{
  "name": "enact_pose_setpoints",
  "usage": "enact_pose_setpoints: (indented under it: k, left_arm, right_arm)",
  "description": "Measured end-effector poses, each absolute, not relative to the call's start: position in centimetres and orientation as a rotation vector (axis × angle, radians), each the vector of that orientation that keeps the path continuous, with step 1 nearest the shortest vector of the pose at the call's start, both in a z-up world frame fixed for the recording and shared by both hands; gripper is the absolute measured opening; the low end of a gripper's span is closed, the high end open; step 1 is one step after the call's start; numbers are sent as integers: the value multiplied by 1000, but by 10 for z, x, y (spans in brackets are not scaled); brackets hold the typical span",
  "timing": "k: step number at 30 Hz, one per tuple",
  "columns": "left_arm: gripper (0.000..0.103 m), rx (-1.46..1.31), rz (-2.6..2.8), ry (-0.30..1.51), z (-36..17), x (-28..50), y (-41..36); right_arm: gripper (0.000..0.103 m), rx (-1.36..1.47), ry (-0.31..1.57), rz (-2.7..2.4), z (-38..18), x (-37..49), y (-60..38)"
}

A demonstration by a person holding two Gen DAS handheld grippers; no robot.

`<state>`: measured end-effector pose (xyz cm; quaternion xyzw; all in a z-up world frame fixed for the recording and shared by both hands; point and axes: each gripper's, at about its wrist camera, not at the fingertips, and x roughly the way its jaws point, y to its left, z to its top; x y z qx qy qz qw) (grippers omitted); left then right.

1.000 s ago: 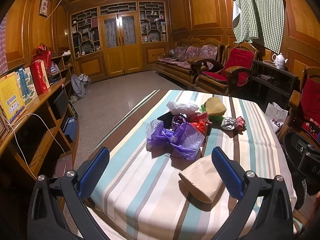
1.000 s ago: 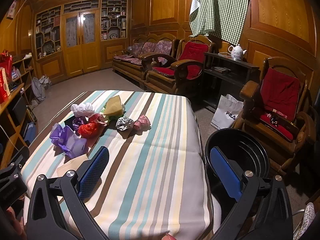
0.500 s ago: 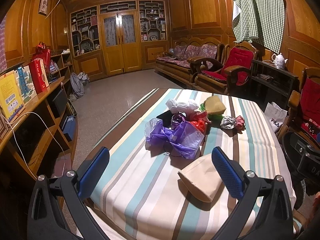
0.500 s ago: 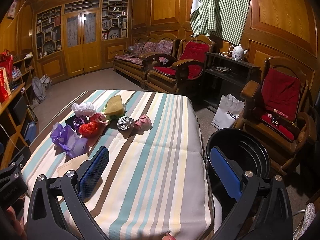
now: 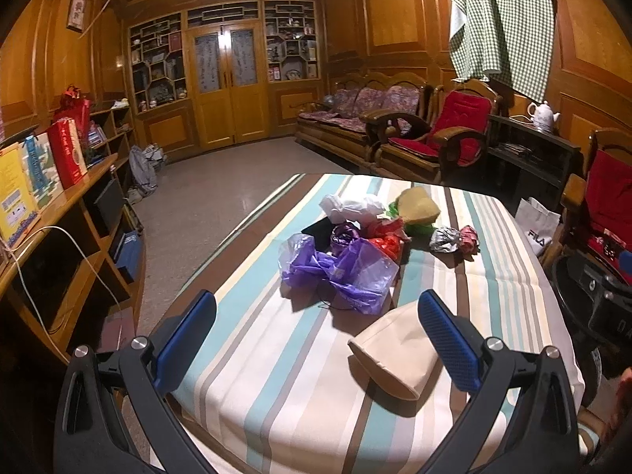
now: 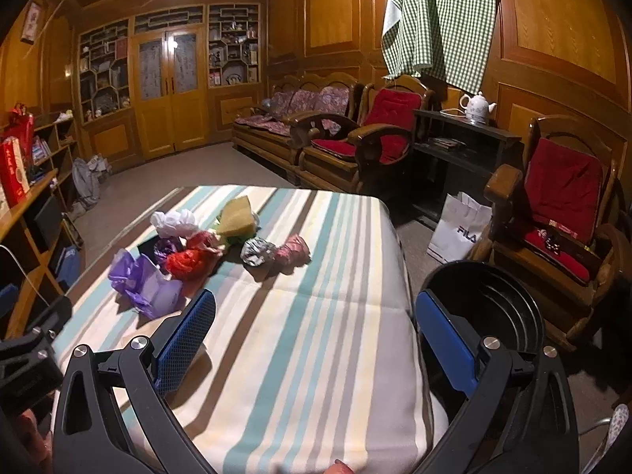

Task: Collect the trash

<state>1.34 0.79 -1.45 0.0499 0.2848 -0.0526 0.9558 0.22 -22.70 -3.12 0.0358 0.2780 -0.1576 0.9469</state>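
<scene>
- The trash sits in a little heap on the striped worktop (image 5: pixel 276 355), toward 12 o'clock from your left gripper (image 5: pixel 316 335).
- The purple bag (image 5: pixel 343 268) is the nearest piece of the heap. Behind it lie the red wrapper (image 5: pixel 389 243), the white bag (image 5: pixel 351 207) and the yellow sponge (image 5: pixel 418 205).
- The silver ball (image 6: pixel 256 251) and the pink ball (image 6: pixel 292 251) sit side by side at about 1 o'clock from the heap.
- A cream pouch (image 5: pixel 391 347) lies close to your left gripper, at about 1 o'clock.
- The black bin (image 6: pixel 493 300) stands off the worktop edge at 3 o'clock, I think so trash can drop in.
- Your left gripper is wide apart and holds nothing.
- Your right gripper (image 6: pixel 316 343) is wide apart too, empty, above the worktop.
</scene>
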Motion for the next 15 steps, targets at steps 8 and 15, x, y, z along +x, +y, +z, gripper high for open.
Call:
enact_pose_setpoints:
  k: [8, 15]
  left_arm:
    - [0, 61, -106, 598, -23, 28, 27]
    - [0, -19, 84, 648, -48, 52, 70]
  right_arm:
    - [0, 33, 543, -243, -40, 11, -214]
    - [0, -48, 694, -32, -77, 29, -180]
